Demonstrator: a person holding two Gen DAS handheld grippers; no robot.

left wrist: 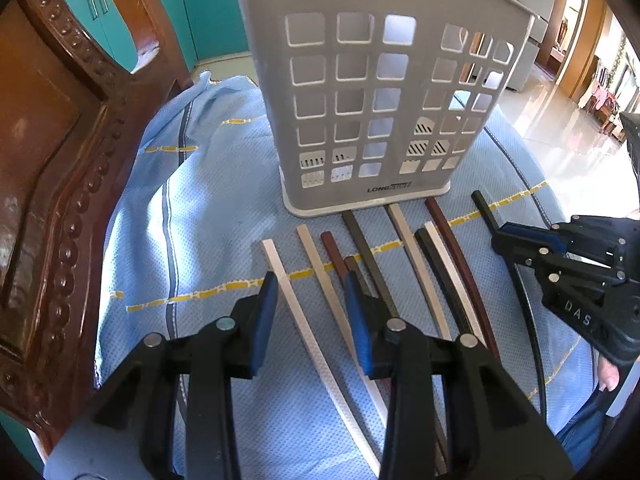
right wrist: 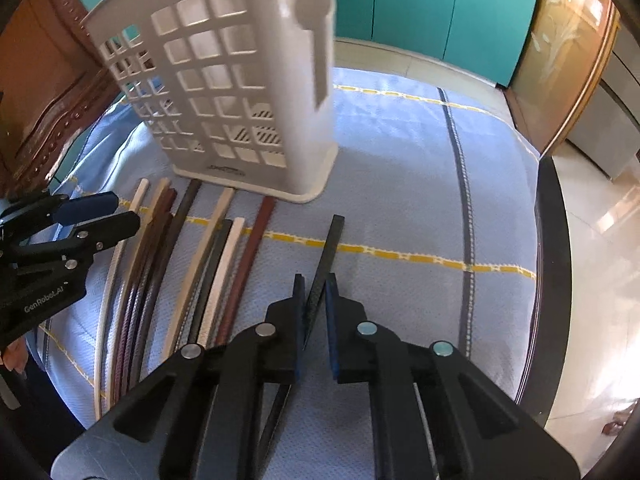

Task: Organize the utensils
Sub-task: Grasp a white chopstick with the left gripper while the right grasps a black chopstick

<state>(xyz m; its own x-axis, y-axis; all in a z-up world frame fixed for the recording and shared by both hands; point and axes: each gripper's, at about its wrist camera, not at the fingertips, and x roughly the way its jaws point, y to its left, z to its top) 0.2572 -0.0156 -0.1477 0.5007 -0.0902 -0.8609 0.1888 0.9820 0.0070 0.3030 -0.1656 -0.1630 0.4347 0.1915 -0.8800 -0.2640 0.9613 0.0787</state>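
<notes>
Black chopstick [right wrist: 325, 256] near end hidden | right tool [right wrist: 314, 312] straddles it, grip unclear | left tool [left wrist: 310, 312] released

A home kitchen-dining room: teal cabinets [right wrist: 436, 12], carved wooden chair [left wrist: 60, 168], clothed table [right wrist: 400, 152].

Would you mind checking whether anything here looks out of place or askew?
One black chopstick lies apart from the row of chopsticks in front of the holder, angled differently, and sits between the right gripper's fingers. The cloth is rumpled at the left. Nothing looks spilled or broken.
</notes>
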